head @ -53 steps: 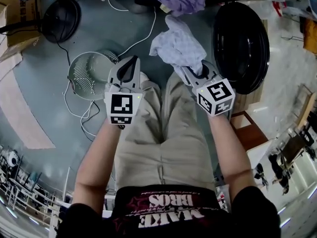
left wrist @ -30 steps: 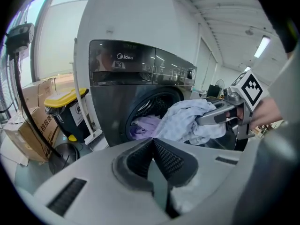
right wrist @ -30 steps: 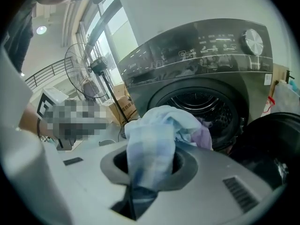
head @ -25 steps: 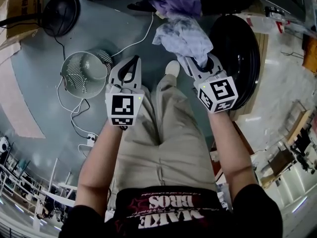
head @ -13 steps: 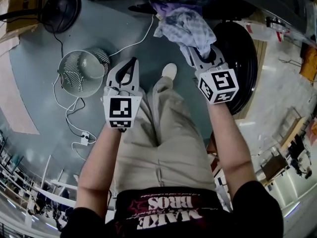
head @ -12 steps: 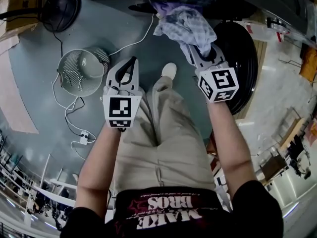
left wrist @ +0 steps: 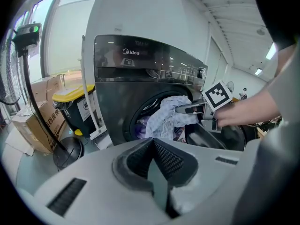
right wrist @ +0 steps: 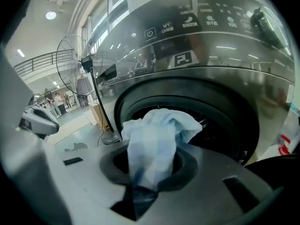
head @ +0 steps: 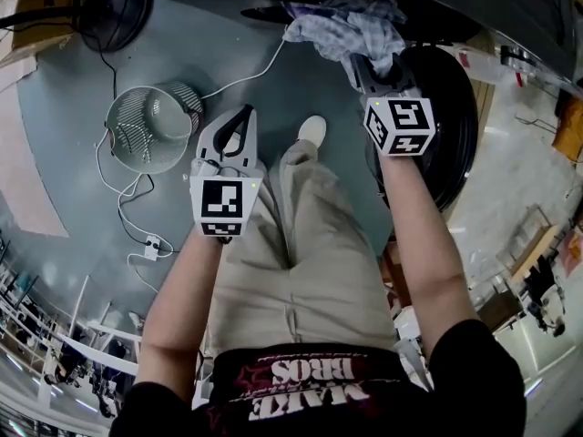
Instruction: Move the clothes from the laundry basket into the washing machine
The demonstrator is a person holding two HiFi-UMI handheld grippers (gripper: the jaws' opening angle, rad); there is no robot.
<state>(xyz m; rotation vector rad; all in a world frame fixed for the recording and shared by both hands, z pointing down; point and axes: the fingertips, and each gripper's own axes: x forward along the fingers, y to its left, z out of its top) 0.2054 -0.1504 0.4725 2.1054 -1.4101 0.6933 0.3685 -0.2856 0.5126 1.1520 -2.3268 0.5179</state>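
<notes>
The right claw (head: pixel 363 60) is clamped on a pale checked cloth (head: pixel 349 27), its jaws standing only a little apart with a pinch of the fabric between them. In the right gripper view the cloth bunches up out of that claw and hangs in front of the round mouth of the washing machine (right wrist: pixel 220 78). The left gripper view shows the same garment held at the opening of the drum, partly over its lip, so it is at the threshold but not yet released inside. A purple garment (left wrist: pixel 139 127) already lies in the drum just behind it, which suggests at least one piece has gone in. The washer door (head: pixel 448 126) stands swung open beside the right arm. The left claw (head: pixel 239 124) is closed, jaw tips together and nothing between them, held low over the person's left leg and well apart from the machine. The laundry basket (head: pixel 137 144), a round mesh one, sits on the floor (head: pixel 301 89) to the left; as far as the head view shows, its inside looks bare, though part of its bottom is in shadow. Judged from this, the task seems near its end: what is left is to push the checked cloth in past the rim, let go of it, and check that nothing remains in the basket.
</notes>
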